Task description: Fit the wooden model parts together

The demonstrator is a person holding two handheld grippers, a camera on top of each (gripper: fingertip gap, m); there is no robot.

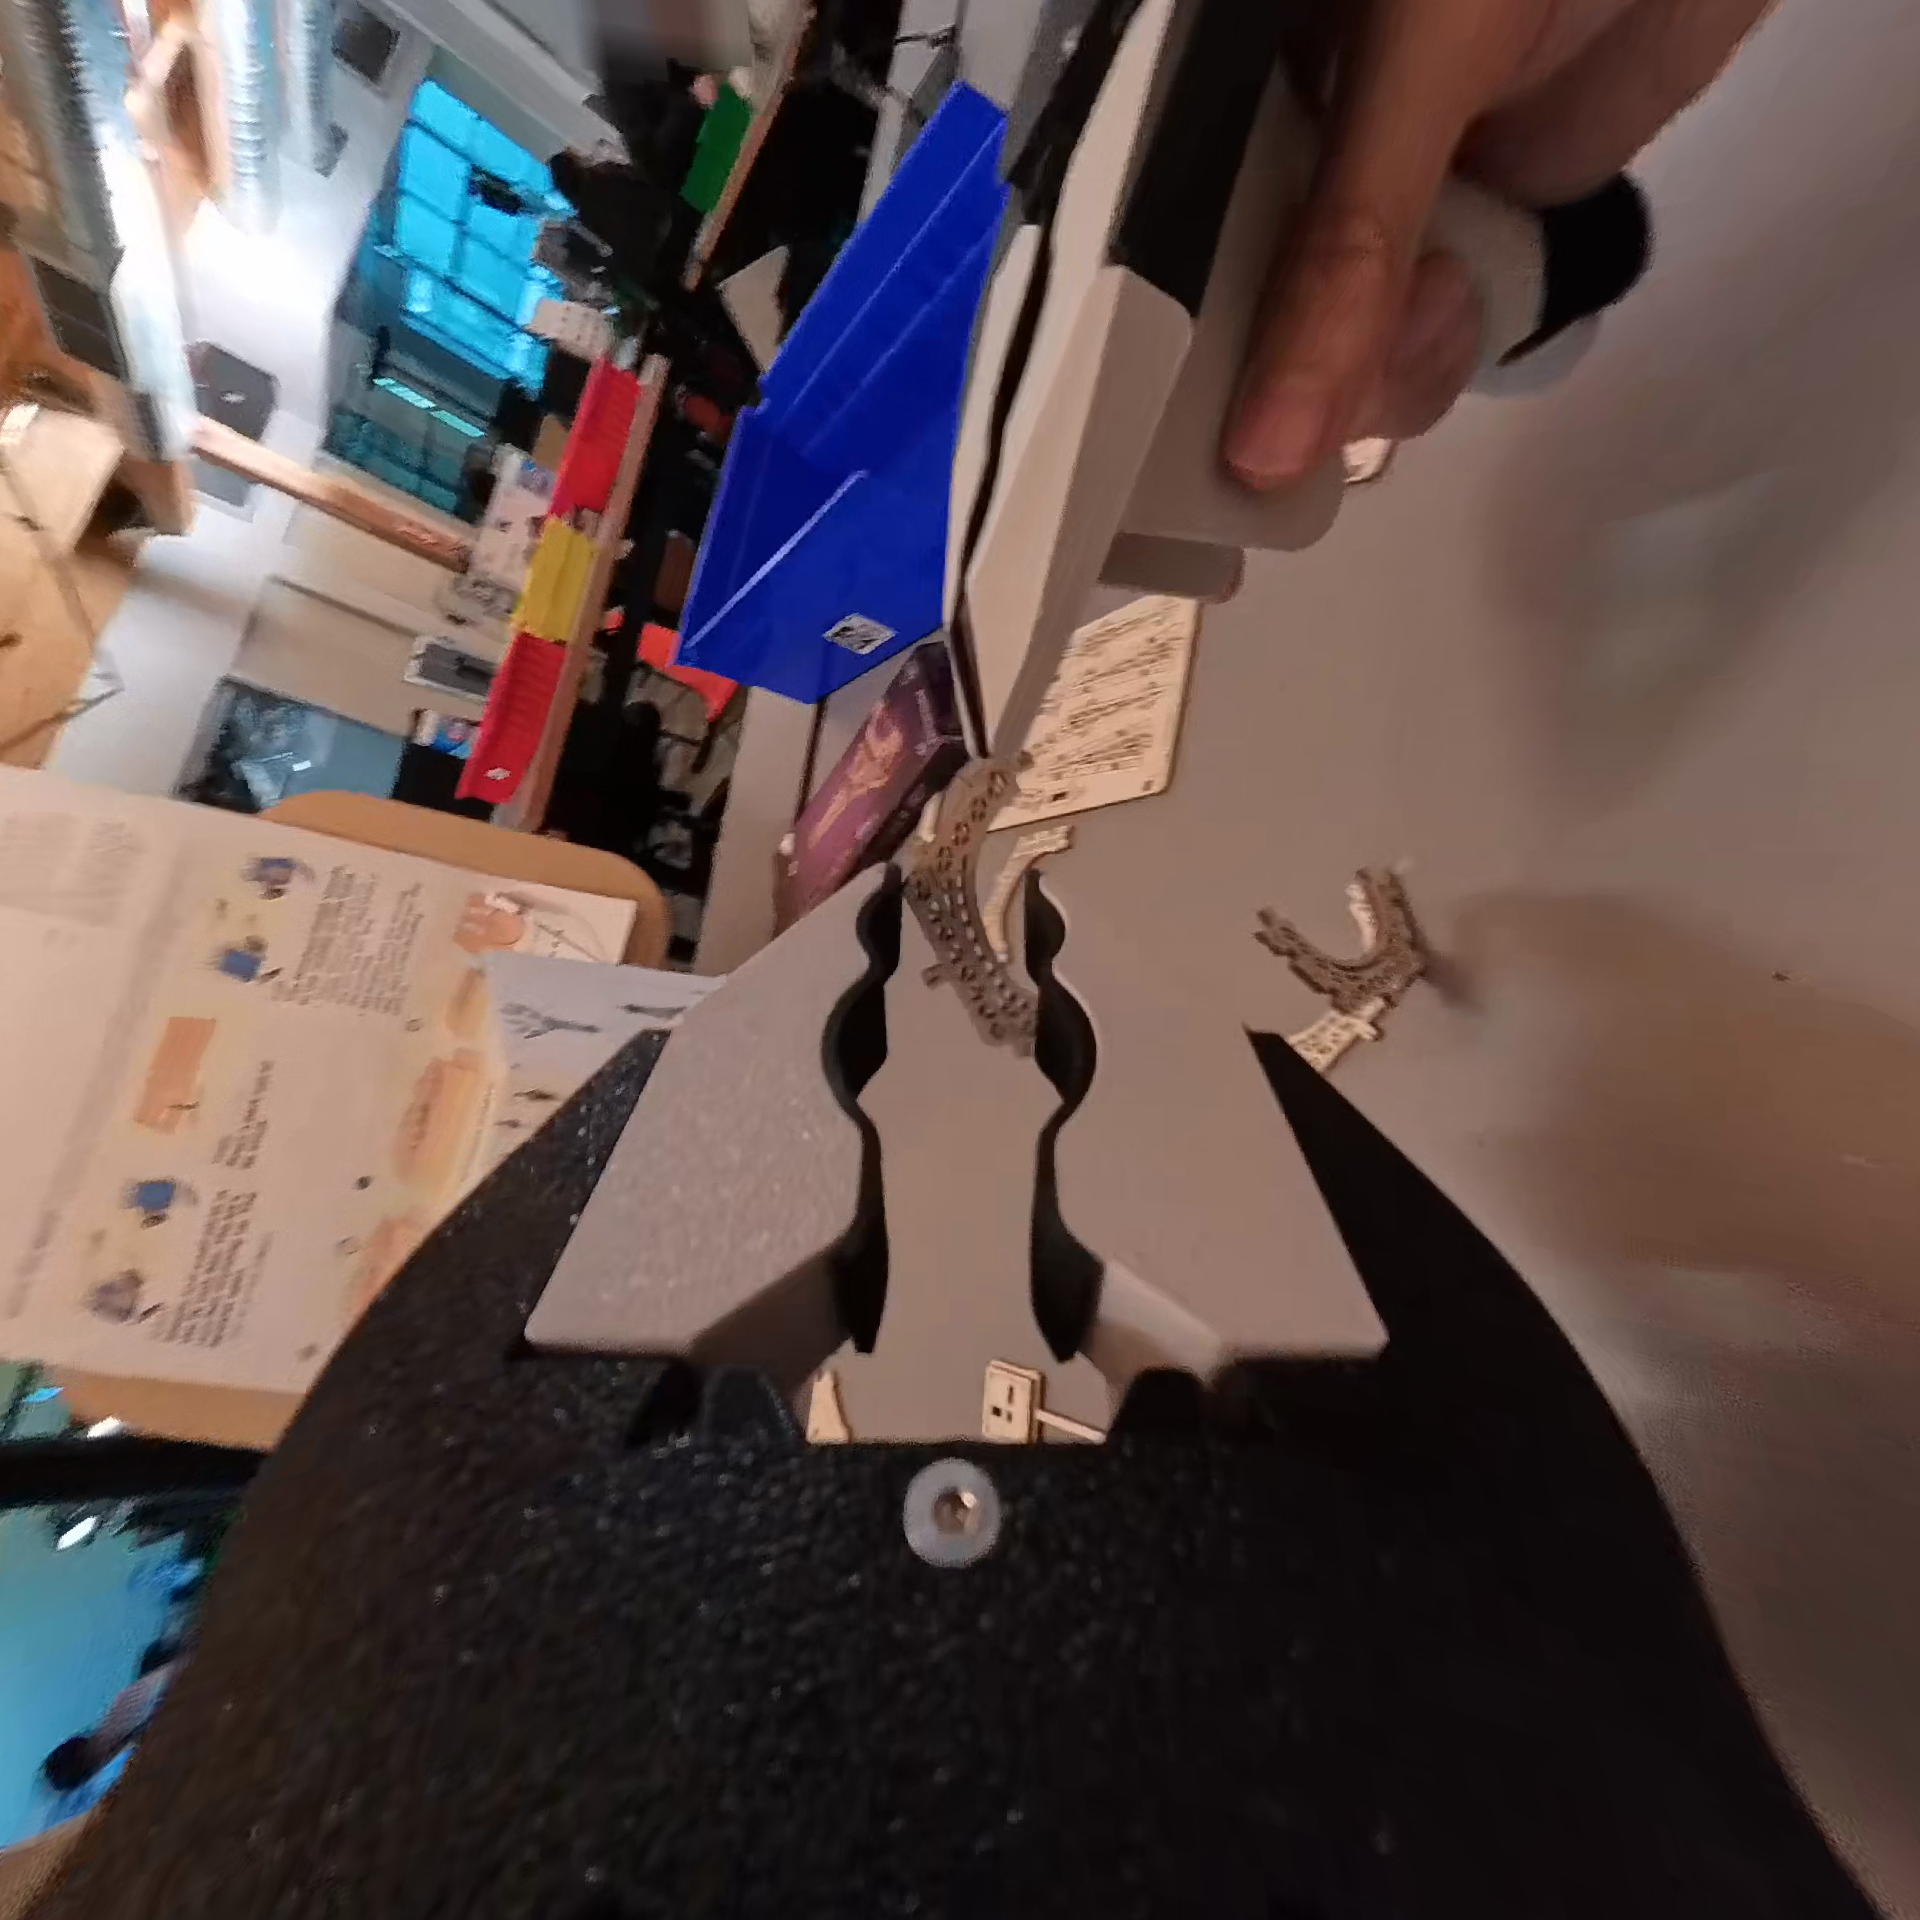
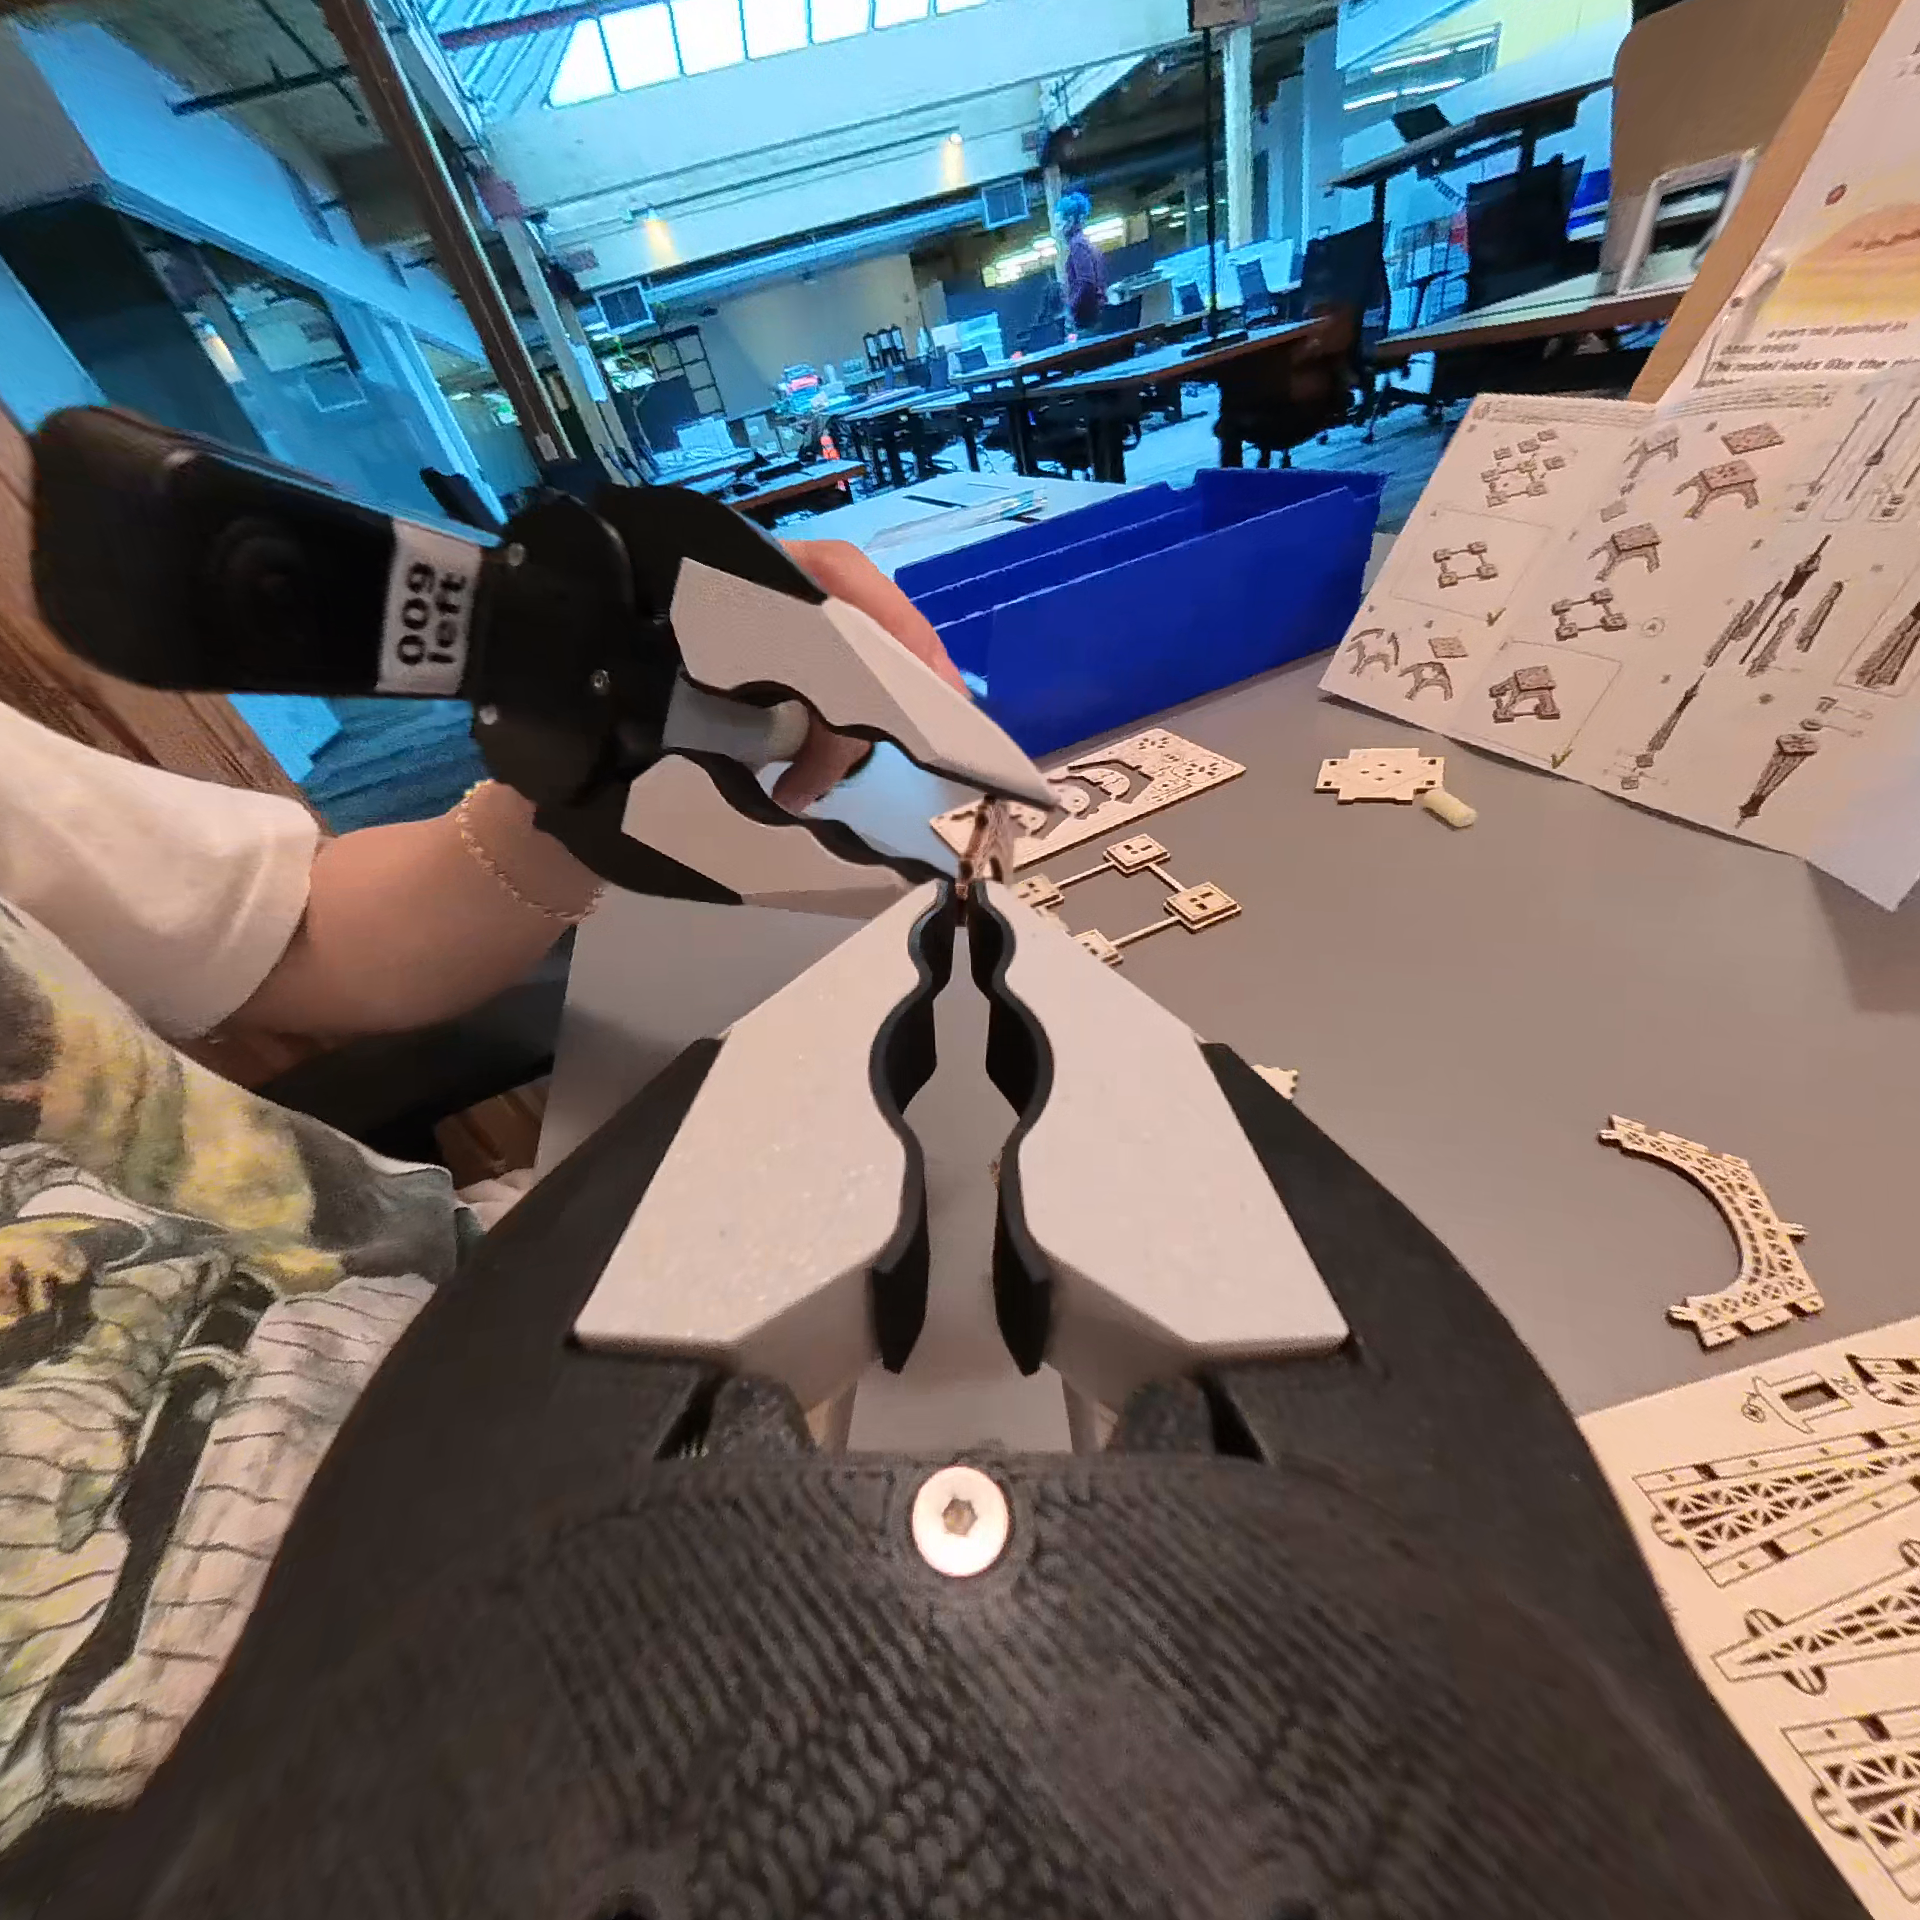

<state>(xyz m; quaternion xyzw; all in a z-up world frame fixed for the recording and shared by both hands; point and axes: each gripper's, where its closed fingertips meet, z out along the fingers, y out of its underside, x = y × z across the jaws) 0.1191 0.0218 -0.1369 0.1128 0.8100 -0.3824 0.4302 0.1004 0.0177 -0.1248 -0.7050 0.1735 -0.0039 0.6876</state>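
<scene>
My right gripper [image 2: 961,899] is shut on one end of a curved wooden lattice leg [image 1: 971,935] and holds it above the grey table [image 2: 1455,1039]. In the left wrist view the right gripper [image 1: 987,743] comes down from the top with the leg hanging from its tip. My left gripper [image 1: 961,894] is open, with its two fingers on either side of the leg and not closed on it. In the right wrist view the left gripper [image 2: 992,840] comes in from the left with its jaws apart around the leg [image 2: 982,831].
A second curved leg [image 2: 1725,1236] lies on the table at the right. A square frame with corner pads [image 2: 1132,894], a square platform [image 2: 1377,774] and a punched part sheet [image 2: 1091,790] lie ahead. A blue bin [image 2: 1143,603] stands behind. Instruction sheets [image 2: 1662,603] and another part sheet [image 2: 1787,1558] are at the right. Less than 4 cm separates the two grippers' tips.
</scene>
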